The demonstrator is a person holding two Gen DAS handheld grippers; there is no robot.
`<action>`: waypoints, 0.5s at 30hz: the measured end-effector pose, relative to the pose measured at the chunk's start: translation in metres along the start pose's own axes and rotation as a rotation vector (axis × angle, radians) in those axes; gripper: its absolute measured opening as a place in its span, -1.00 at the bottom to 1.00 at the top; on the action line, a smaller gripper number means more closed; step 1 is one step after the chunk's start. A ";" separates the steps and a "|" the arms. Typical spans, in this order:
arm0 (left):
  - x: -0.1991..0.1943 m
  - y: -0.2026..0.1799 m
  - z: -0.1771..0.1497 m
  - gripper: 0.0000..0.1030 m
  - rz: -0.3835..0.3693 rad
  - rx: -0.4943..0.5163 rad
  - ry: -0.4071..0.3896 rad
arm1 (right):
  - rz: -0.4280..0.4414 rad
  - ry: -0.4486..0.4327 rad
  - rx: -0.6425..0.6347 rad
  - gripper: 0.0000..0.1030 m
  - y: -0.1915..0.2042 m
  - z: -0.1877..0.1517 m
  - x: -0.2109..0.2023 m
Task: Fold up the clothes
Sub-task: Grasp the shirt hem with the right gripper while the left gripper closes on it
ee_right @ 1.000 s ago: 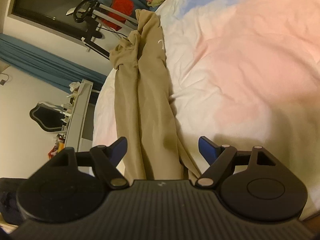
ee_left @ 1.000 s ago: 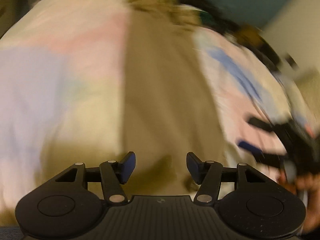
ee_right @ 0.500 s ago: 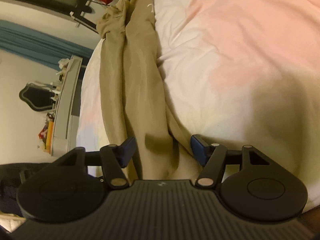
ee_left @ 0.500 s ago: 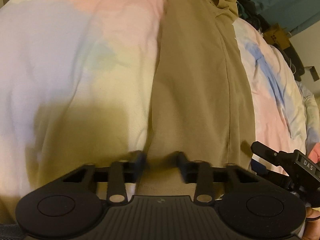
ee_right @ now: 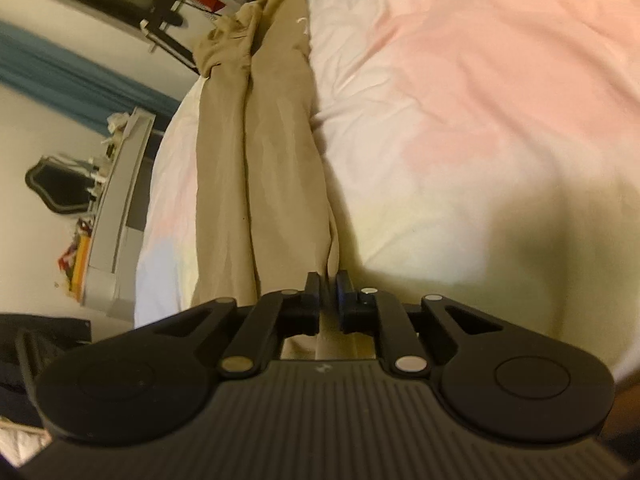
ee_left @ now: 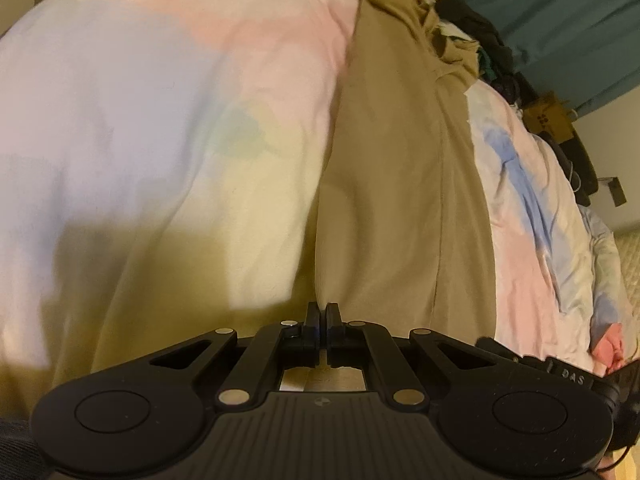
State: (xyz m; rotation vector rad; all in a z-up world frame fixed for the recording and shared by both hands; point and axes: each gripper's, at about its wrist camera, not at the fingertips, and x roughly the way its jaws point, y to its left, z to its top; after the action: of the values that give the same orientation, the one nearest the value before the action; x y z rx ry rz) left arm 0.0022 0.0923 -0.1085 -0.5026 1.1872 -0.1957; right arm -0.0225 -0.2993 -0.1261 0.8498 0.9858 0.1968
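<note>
Soft pastel bedding point(ee_left: 168, 128), a duvet cover with pink, pale blue and cream patches, fills most of both views, and on it lies a long pair of beige fabric trousers point(ee_left: 400, 184), stretched out flat with the two legs side by side. At the far end of the trousers the cloth is bunched into a crumpled heap, close to a pile of dark clothes point(ee_left: 476, 28) and a teal curtain point(ee_left: 560, 12) behind it. The left gripper point(ee_left: 321, 314), black with dark blue pads, sits at the near end of the trousers, on their left edge where they meet the bedding; its two fingers are pressed together and a thin fold of beige cloth seems to be pinched between them, though the picture is blurred there. The right gripper point(ee_right: 329, 286) is also at the near end of the trousers point(ee_right: 272, 168), on the edge next to the pink part of the bedding point(ee_right: 480, 92); its fingers are nearly together with a narrow ridge of beige fabric clamped in the small gap. Beyond the far side of the trousers in the right view stand a grey shelf unit point(ee_right: 116, 208) with small objects and a dark-framed mirror point(ee_right: 56, 190) against the pale wall.
</note>
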 end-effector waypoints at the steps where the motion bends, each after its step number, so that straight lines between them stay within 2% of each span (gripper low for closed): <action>1: 0.002 0.000 0.001 -0.87 -0.002 -0.007 0.008 | -0.002 0.003 0.015 -0.76 -0.002 0.000 0.001; 2: 0.003 0.001 0.001 -0.81 -0.004 -0.015 0.017 | -0.005 0.007 0.031 -0.74 -0.004 0.000 0.001; 4: 0.006 0.001 0.002 -0.52 -0.008 -0.029 0.033 | -0.017 0.018 0.056 -0.69 -0.006 0.000 0.006; 7: 0.012 0.000 0.003 -0.29 -0.019 -0.021 0.064 | -0.026 0.031 0.077 -0.48 -0.007 -0.001 0.011; 10: 0.016 0.000 0.001 -0.04 -0.032 0.005 0.114 | -0.002 0.014 0.064 0.02 -0.005 -0.003 0.008; 11: 0.018 0.000 0.000 -0.03 -0.031 0.012 0.130 | -0.003 0.006 0.045 0.15 -0.002 -0.004 0.008; 12: 0.020 -0.001 0.000 -0.02 -0.027 0.020 0.139 | -0.003 -0.001 0.025 0.20 0.001 -0.006 0.009; 15: 0.024 -0.005 0.000 -0.01 -0.012 0.037 0.151 | -0.026 0.008 -0.004 0.20 0.003 -0.010 0.016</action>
State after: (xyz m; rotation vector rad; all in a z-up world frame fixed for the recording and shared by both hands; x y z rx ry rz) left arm 0.0118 0.0778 -0.1264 -0.4693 1.3260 -0.2692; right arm -0.0210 -0.2840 -0.1366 0.8331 1.0032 0.1799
